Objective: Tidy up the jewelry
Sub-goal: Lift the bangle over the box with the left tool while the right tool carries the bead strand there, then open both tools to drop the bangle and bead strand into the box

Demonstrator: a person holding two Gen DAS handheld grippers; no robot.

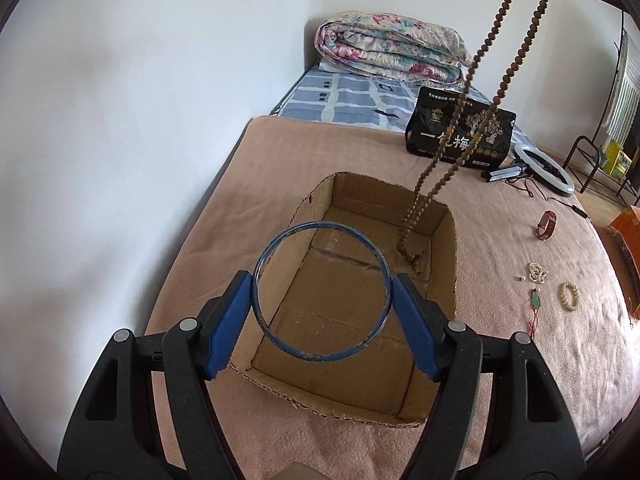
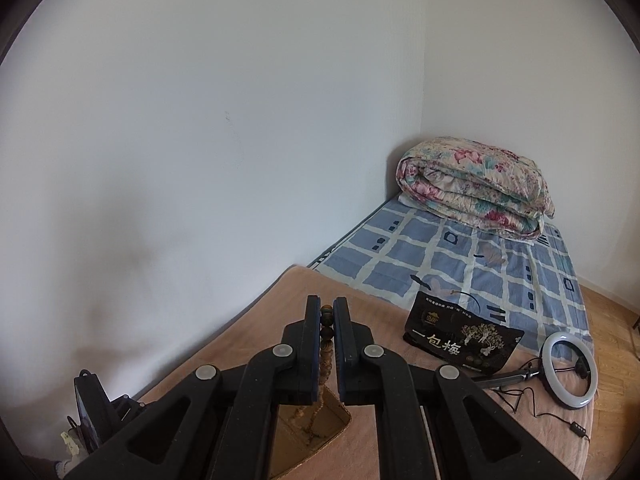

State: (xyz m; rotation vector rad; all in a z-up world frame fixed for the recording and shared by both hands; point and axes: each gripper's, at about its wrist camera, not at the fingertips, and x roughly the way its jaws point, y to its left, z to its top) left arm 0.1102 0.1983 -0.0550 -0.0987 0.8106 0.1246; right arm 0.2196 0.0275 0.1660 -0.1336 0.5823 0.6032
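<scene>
My left gripper (image 1: 322,294) is shut on a blue bangle (image 1: 320,228), held above an open cardboard box (image 1: 444,236) on the pink blanket. My right gripper (image 2: 327,312) is shut on a long brown bead necklace (image 2: 327,334). In the left wrist view the necklace (image 1: 476,60) hangs from the top right, and its lower end reaches into the box's far right corner. The box (image 2: 340,416) shows below the right gripper. On the blanket to the right lie a brown watch (image 1: 546,226), a pearl piece (image 1: 537,273), a green pendant (image 1: 535,302) and a cream bead bracelet (image 1: 569,296).
A black snack bag (image 1: 460,132) and a ring light (image 1: 546,172) with its cable lie behind the box. A folded floral quilt (image 1: 392,46) sits at the bed's far end by the wall. The white wall runs along the left.
</scene>
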